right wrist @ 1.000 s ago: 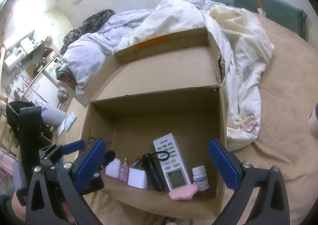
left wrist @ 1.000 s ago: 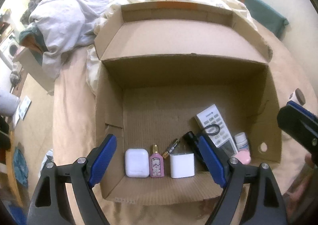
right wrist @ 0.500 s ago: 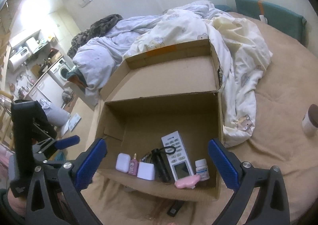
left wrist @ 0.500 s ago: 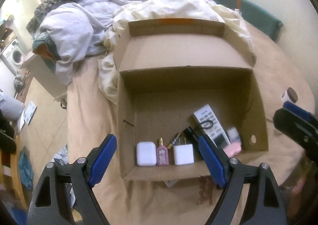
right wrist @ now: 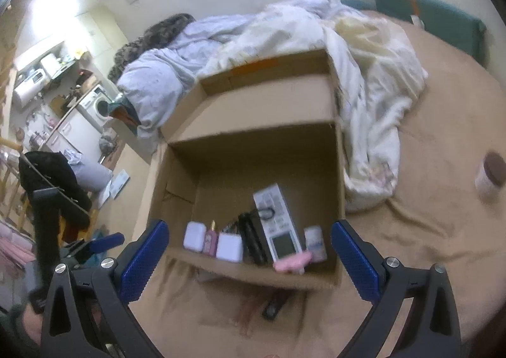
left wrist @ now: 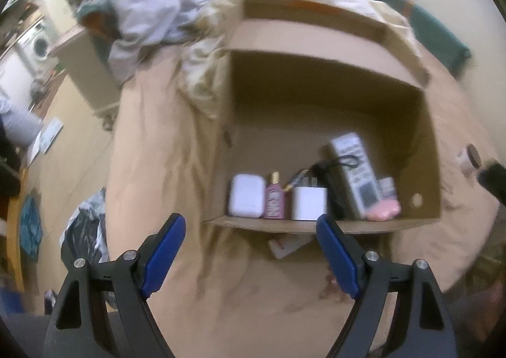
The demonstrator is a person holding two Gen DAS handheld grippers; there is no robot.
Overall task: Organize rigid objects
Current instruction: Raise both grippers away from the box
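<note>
An open cardboard box (left wrist: 423, 149) (right wrist: 177, 174) sits on the bed. Along its near wall lie a white earbud case (left wrist: 246, 198) (right wrist: 193, 236), a pink perfume bottle (left wrist: 274, 196) (right wrist: 210, 239), a white charger (left wrist: 308, 203) (right wrist: 230, 247), a black torch (left wrist: 332, 187) (right wrist: 251, 237), a remote (left wrist: 355, 171) (right wrist: 278, 225), a pill bottle (left wrist: 388, 188) (right wrist: 314, 242) and a pink object (left wrist: 384, 211) (right wrist: 292, 261). My left gripper (left wrist: 249, 258) is open and empty, held back from the box. My right gripper (right wrist: 249, 261) is open and empty above the box's near edge.
A white object (left wrist: 286, 245) and a dark object (right wrist: 273, 307) lie on the tan sheet in front of the box. A brown-lidded jar (right wrist: 490, 177) (left wrist: 469, 155) stands to the right. Crumpled bedding (right wrist: 363, 57) lies behind the box. The floor with a black bag (left wrist: 83, 234) is left.
Both grippers have pulled back and up from the box, so it looks smaller and farther. The left view has swung left, showing more floor. Both stay open.
</note>
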